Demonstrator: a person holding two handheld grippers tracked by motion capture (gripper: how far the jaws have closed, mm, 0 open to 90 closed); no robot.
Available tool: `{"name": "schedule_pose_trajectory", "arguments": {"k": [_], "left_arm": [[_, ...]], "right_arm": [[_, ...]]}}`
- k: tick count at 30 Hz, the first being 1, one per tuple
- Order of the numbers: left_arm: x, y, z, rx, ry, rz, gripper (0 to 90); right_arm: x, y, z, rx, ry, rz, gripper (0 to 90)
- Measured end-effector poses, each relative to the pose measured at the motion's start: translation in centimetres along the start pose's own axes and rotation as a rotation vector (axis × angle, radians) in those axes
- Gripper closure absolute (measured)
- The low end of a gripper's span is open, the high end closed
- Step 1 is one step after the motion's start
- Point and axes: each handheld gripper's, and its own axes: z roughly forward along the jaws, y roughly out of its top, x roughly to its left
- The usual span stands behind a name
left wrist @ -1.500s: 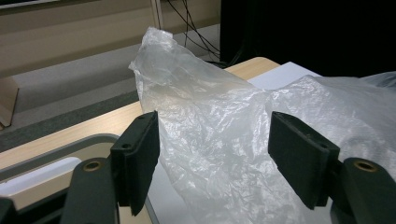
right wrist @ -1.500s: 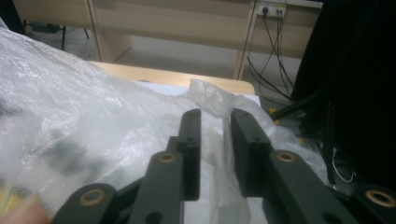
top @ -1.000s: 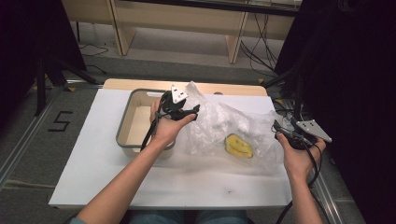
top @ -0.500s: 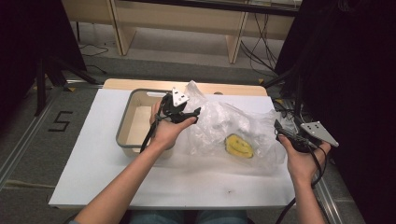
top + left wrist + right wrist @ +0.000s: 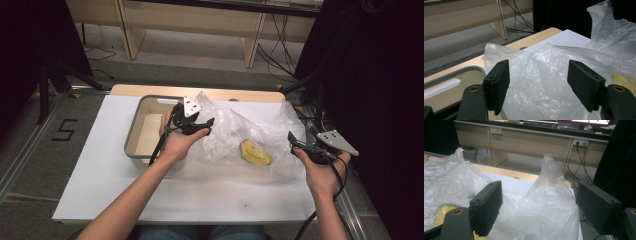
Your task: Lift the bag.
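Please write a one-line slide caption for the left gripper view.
Open left gripper facing a crumpled clear plastic bag.

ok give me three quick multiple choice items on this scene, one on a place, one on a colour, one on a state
1. Where does the grey bin sit?
A. left of the plastic bag
B. right of the bag
C. on the floor

2. What colour is the object inside the bag?
A. red
B. yellow
C. blue

3. How do the left gripper jaws stand?
A. shut on the bag
C. shut on the bin
B. open

Answers: 1 A, the high view shows the bin left of the bag. 2 B, the yellow object shows through the plastic. 3 B, a wide gap separates the jaws.
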Motion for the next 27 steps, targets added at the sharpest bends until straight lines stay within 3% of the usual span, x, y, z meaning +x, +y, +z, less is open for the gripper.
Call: {"name": "schedule_pose_trajectory", "arguments": {"k": [22, 27], "left_arm": [[0.5, -1.2, -4.1, 0.013, -0.078, -0.025, 33.7], [0.5, -1.4, -4.7, 0.018, -0.09, -0.013, 33.5]], "right_arm": [[1.2, -1.3, -1.1, 0.038, 0.059, -0.035, 23.6], [1.5, -1.4, -1.3, 0.045, 0.079, -0.041, 24.2]]}}
